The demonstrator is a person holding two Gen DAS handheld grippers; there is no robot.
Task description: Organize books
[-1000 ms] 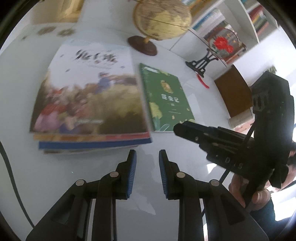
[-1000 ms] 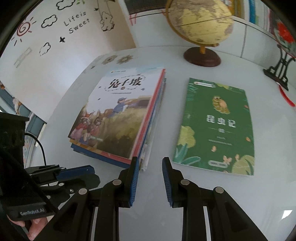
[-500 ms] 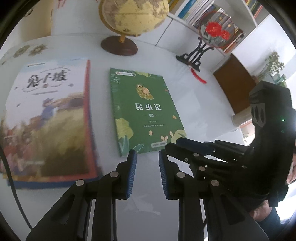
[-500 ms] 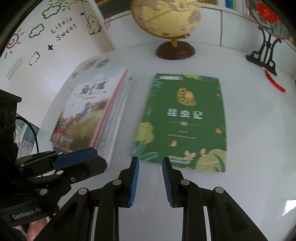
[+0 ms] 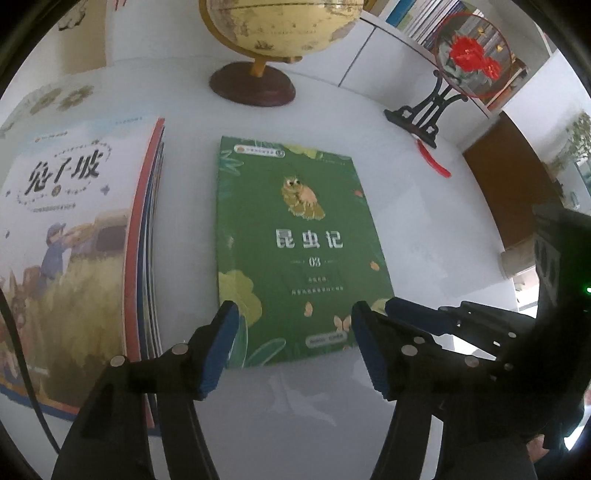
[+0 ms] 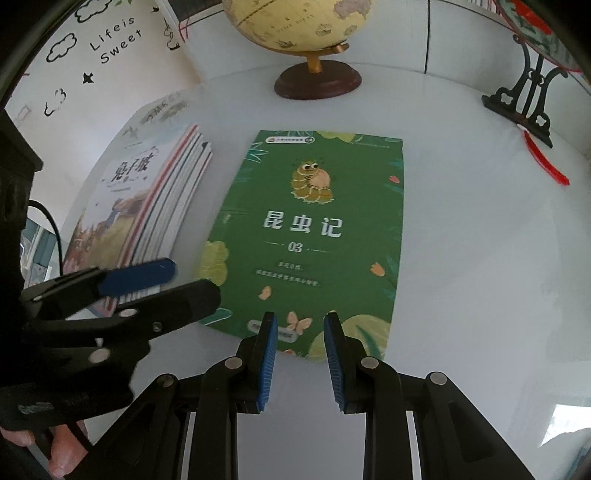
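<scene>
A green book [image 5: 295,243] lies flat on the white table, also in the right wrist view [image 6: 310,236]. Left of it is a stack of books [image 5: 74,240] topped by a white illustrated cover, also seen in the right wrist view [image 6: 147,206]. My left gripper [image 5: 291,314] is wide open, its jaws straddling the green book's near edge. My right gripper [image 6: 300,325] is open by a narrow gap and empty, just above the green book's near edge. Each gripper appears in the other's view: the right [image 5: 424,317], the left [image 6: 147,284].
A globe [image 5: 273,29] on a brown base stands at the back of the table. A black stand with a red-flower fan [image 5: 443,103] and a red tassel [image 5: 432,160] sit back right. Bookshelves line the wall behind.
My left gripper has opened wide and swung right from the stack to the green book. My right gripper has moved closer to the green book's near edge and opened a little.
</scene>
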